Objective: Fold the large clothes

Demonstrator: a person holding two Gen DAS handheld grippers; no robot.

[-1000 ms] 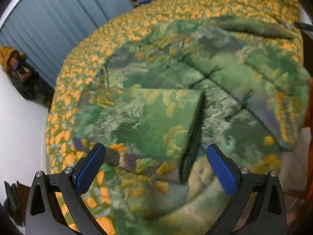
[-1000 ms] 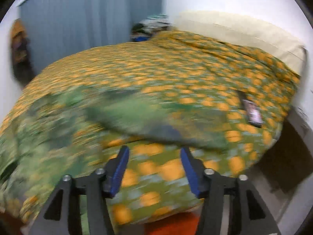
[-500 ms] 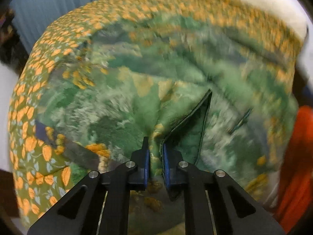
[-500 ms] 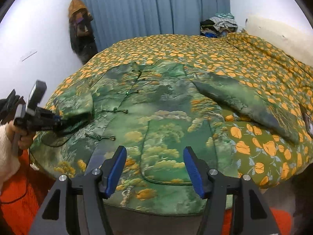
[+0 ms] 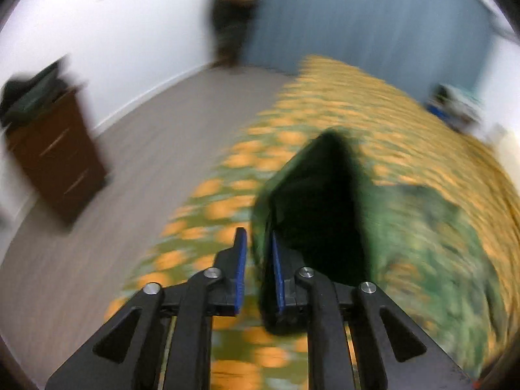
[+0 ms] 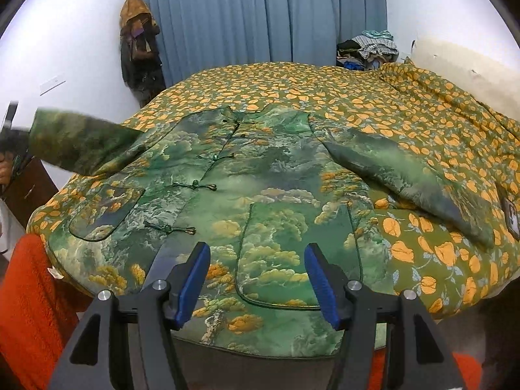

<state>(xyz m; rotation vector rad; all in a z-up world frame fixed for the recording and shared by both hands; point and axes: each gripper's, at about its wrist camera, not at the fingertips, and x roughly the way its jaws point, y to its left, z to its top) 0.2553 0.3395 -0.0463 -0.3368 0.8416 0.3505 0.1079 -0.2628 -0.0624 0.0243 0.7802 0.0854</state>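
The green jacket (image 6: 260,195) lies face up and buttoned across the bed (image 6: 325,91), spread flat so its sleeves can be folded in. Its left sleeve (image 6: 78,143) is lifted off the cover, the cuff pinched in the clenched left claw (image 5: 258,260), apparently to straighten it for folding. The right claw (image 6: 256,279) hangs released above the hem, gripping nothing.

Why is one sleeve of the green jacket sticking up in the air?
The jacket lies flat on the bed, but its sleeve at the left of the right wrist view is lifted off the bedspread. The left hand-held gripper has pinched its cuff and pulled it out sideways. The other sleeve rests flat.
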